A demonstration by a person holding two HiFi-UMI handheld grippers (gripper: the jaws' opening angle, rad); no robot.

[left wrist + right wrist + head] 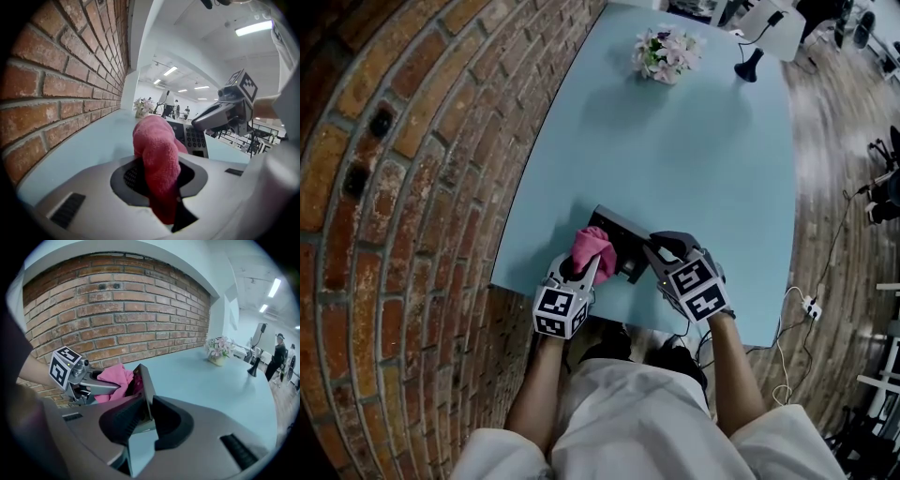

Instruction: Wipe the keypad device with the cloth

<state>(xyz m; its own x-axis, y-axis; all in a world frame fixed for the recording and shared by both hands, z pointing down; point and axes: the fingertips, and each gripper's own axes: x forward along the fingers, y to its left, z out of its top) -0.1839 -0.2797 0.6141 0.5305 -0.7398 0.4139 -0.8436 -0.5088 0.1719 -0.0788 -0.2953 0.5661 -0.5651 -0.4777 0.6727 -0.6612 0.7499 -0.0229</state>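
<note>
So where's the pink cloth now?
Head view: the pink cloth is clamped in the left tongs near the front edge of the table, at the left side of the keypad device held by the right tongs.

Light-blue table (703, 159), left long side up against the brick wall (412, 187), standing on a wood-plank floor (830, 169). Far end: small pot of pink-white flowers (666, 53) toward the wall side, and a black flared-base object (749, 64) near the opposite corner, apart from the pot. Near edge: dark keypad device (623, 246), tilted rather than flat; contact with the top can't be made out.
</note>
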